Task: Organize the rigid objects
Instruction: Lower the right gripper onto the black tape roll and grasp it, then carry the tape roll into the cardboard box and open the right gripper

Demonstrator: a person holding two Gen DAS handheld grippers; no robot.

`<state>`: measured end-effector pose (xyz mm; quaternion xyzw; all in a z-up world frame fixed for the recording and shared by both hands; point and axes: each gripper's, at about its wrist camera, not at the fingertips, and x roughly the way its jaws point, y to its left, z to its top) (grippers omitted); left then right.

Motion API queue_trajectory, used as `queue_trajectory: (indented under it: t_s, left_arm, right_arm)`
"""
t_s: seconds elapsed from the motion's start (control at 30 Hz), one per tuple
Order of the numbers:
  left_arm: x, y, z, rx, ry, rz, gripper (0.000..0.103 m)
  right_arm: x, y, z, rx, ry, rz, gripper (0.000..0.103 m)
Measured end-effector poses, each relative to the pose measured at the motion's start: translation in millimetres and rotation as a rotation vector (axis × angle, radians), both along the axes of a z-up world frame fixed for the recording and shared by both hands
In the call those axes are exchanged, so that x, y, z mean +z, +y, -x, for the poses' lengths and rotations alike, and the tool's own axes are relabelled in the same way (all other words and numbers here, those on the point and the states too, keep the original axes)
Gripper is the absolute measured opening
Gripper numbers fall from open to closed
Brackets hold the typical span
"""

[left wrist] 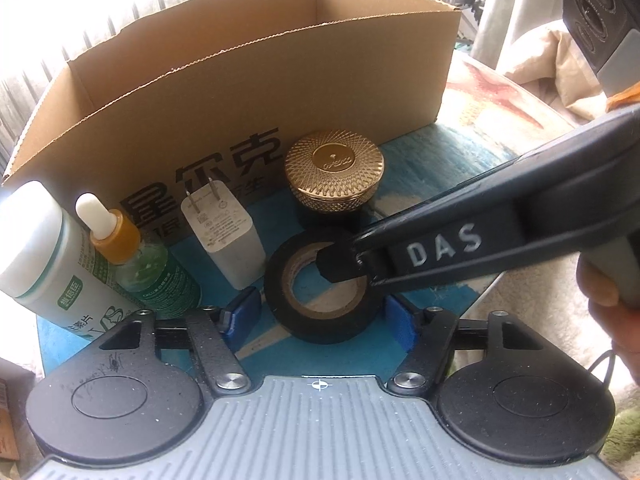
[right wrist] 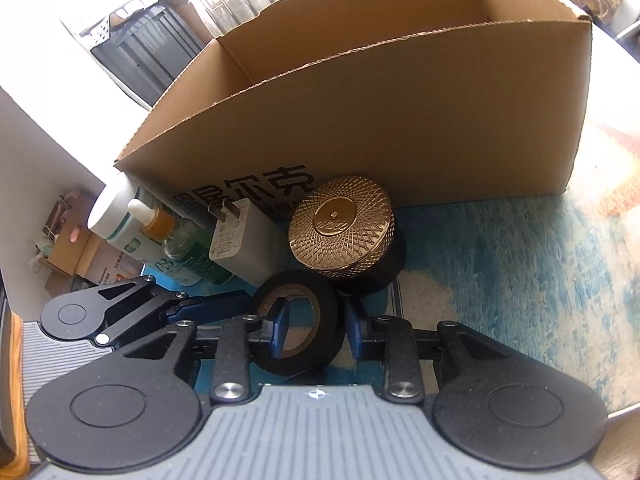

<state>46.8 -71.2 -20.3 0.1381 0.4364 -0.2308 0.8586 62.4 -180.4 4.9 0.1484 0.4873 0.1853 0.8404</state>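
A black tape roll (left wrist: 320, 320) (right wrist: 298, 360) lies flat on the blue cloth, just in front of me. My left gripper (left wrist: 322, 316) straddles it, with a blue pad close beside each flank; I cannot see either pad pressing. My right gripper (left wrist: 354, 276) (right wrist: 316, 328) reaches in from the right. One of its fingers (right wrist: 280, 326) is down in the roll's hole and the other is outside, so the roll's wall is between them. A gap shows beside the inner finger. Behind the roll stand a gold-lidded black jar (left wrist: 334, 170) (right wrist: 342, 224) and a white charger plug (left wrist: 222, 236) (right wrist: 248, 240).
An open cardboard box (left wrist: 240, 92) (right wrist: 360, 120) stands right behind the objects. At the left, a green dropper bottle (left wrist: 136, 256) and a white bottle (left wrist: 44, 248) lean against it. A hand (left wrist: 600, 284) holds the right gripper's handle. The blue cloth (right wrist: 500, 280) stretches away to the right.
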Motion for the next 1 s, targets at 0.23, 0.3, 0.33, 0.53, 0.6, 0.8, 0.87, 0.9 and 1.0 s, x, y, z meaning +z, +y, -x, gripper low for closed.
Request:
queue_trajectory:
  t_s: [0.23,0.3,0.33,0.53,0.6,0.8,0.87,0.9,1.0]
  left_arm:
    - [4.9,3.6,15.9,-0.008,-0.025,-0.023,0.066]
    - [6.5,5.6,20.8,-0.006,-0.021,-0.025,0.066]
    - [11.9,4.1,6.2,-0.005,-0.019,-0.025,0.066]
    - [20.1,8.6,21.9,0.0,-0.035,-0.028,0.066]
    - [24.5,10.1,27.4,0.0,-0.046,-0.027,0.066]
    - [33.2,0.8,31.6,-0.003,-0.083,-0.026,0.065]
    - [39.6,1.7,38.7,-0.002,-0.103,-0.022,0.065]
    - [43.0,1.9,42.6,-0.001,-0.116,-0.02,0.065]
    - [56.0,0.3,46.6,-0.004,-0.165,-0.02,0.065]
  right_arm:
    - [1.9,4.0,5.5,0.003,-0.019,0.04,0.026]
    - [2.2,3.5,7.5,0.002,-0.018,0.038,0.025]
    - [2.5,3.2,9.0,0.001,-0.018,0.036,0.025]
    - [4.7,3.8,15.2,0.004,-0.03,0.034,0.025]
    - [6.9,2.8,18.1,0.003,-0.036,0.033,0.025]
    - [18.1,-0.6,28.1,-0.005,-0.07,0.03,0.026]
    - [26.6,2.7,31.4,-0.006,-0.086,0.032,0.026]
    - [29.7,2.5,34.2,-0.008,-0.096,0.032,0.026]
    - [41.2,0.6,42.0,-0.016,-0.133,0.035,0.026]
